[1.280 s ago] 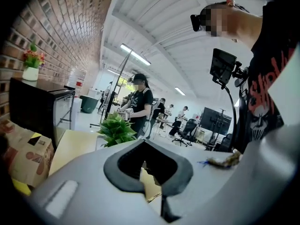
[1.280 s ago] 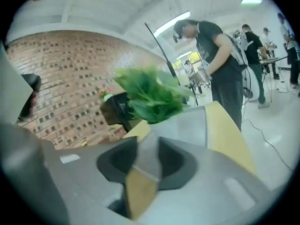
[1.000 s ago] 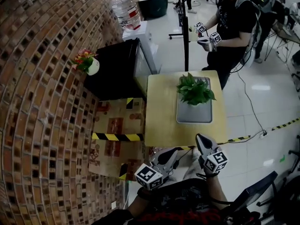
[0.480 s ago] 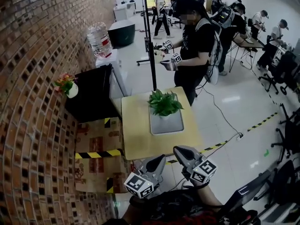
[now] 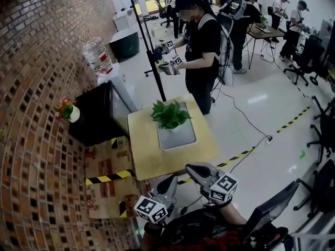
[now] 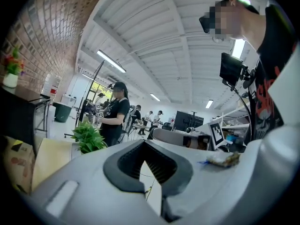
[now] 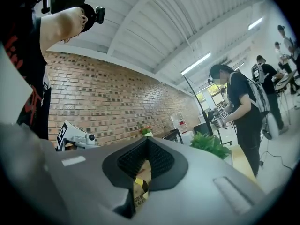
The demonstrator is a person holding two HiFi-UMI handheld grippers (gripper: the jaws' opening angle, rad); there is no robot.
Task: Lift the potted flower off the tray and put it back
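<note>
The potted flower (image 5: 169, 115) stands upright at the far end of the grey tray (image 5: 180, 137), and the tray lies flat on the wooden counter (image 5: 146, 150). That is where the task wants it, so this could be the plant waiting to be lifted or the plant already set back. I can't tell which from here. Pot and tray sit as they did a second ago. What has changed is on my side: both tools have risen a little in front of my body, and the head camera has tipped up, so the counter looks smaller and more of the room shows. My left tool (image 5: 168, 184) and right tool (image 5: 194, 170) hang just off the counter's near edge, well apart from the plant. Both point roughly level, each with its jaws together on nothing. Across the counter a person (image 5: 201, 41) stands holding a similar pair of tools, now fully in view.
</note>
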